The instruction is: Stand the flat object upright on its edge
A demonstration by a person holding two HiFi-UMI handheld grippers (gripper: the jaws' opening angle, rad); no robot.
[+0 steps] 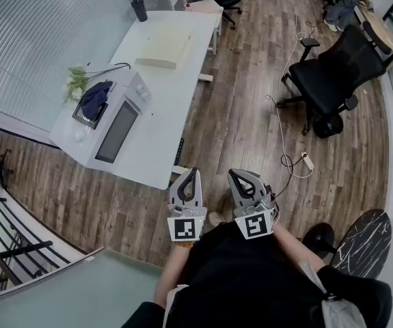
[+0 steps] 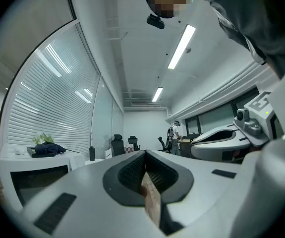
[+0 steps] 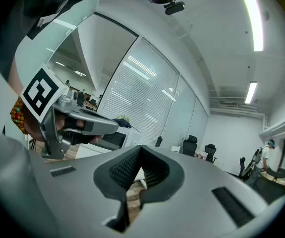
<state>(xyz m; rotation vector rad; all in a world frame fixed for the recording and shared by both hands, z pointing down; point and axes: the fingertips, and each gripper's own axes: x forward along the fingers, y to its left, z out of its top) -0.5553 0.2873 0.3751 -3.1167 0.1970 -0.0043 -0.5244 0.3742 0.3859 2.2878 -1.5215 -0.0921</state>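
A flat cream slab lies on its broad face at the far end of the white table. Both grippers are held close to the person's body over the wooden floor, well short of the table. The left gripper has its jaws together with nothing between them, and in its own view its pads meet. My right gripper is likewise shut and empty, and its own view shows the closed pads with the left gripper beside it.
A white microwave-like box with a blue cloth on top stands at the table's near end, with flowers beside it. A dark bottle stands at the far corner. A black office chair and a cabled power strip are to the right.
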